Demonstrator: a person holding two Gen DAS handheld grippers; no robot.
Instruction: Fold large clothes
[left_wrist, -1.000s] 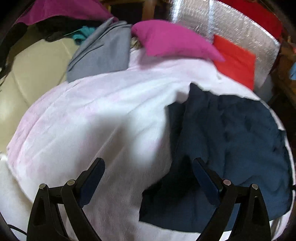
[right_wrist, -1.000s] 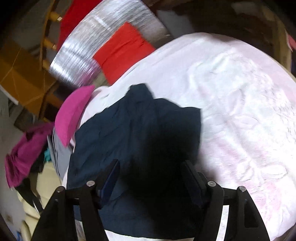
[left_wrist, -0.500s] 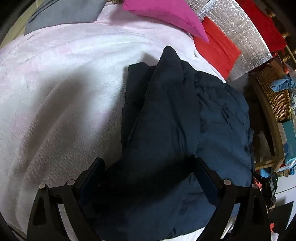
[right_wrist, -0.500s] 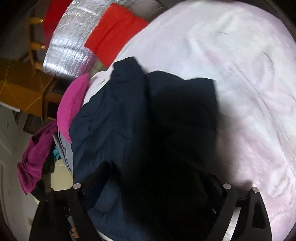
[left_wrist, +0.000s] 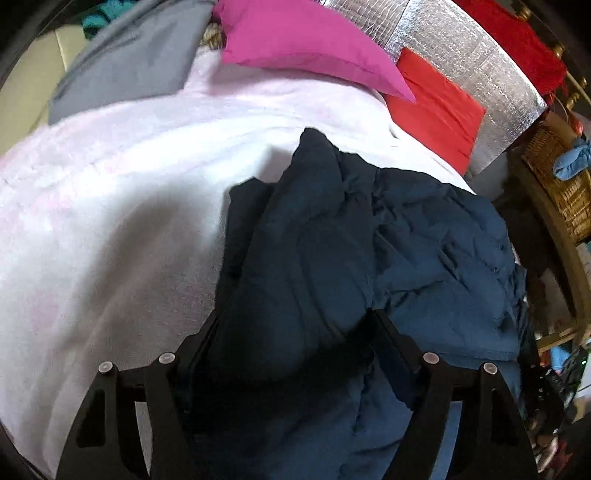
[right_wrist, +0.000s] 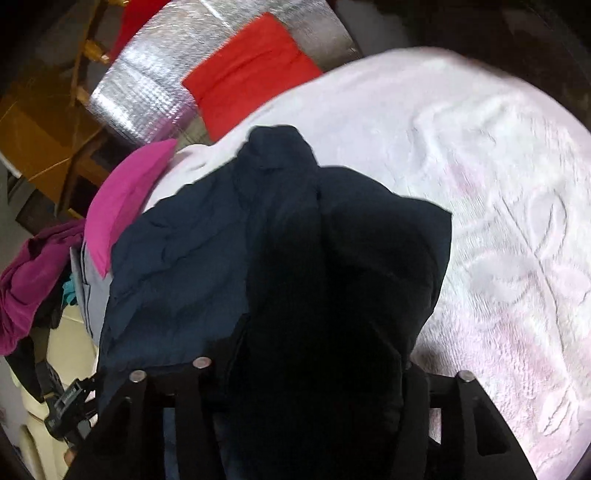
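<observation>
1. Left tongs (left_wrist: 295, 332): jaws closing, a thick ridge of the navy garment (left_wrist: 424, 236) bunched between them. Cloth fills the gap and the fingers look to press it on both sides, so read as clenched on the fabric.
2. Right tongs (right_wrist: 314, 354): jaws closing too, a dark fold of the same navy garment (right_wrist: 177, 258) stacked between them. The fingertips are buried under cloth; the grip looks made, though pad contact itself is hidden.
3. Garment location: lying on the pale pink blanket (left_wrist: 110, 206) that covers the work surface, towards the edge nearest the tongs. One raised fold runs away from the tongs to a peak; the rest lies crumpled beside it.
4. Progress, as a judgement: early to mid. The garment is doubled over in part, but edges are not lined up, the surface is wrinkled and no neat rectangle exists yet. Left to do: pull it flat, align edges, make the remaining folds, set it aside.
5. Further back: magenta cushion (left_wrist: 306, 51) and grey cloth (left_wrist: 136, 62) at the blanket's far edge.
6. Beyond those: red cloth (left_wrist: 436, 114) against a silver foil panel (left_wrist: 472, 62); wicker basket (left_wrist: 561, 184) off to the side.
</observation>
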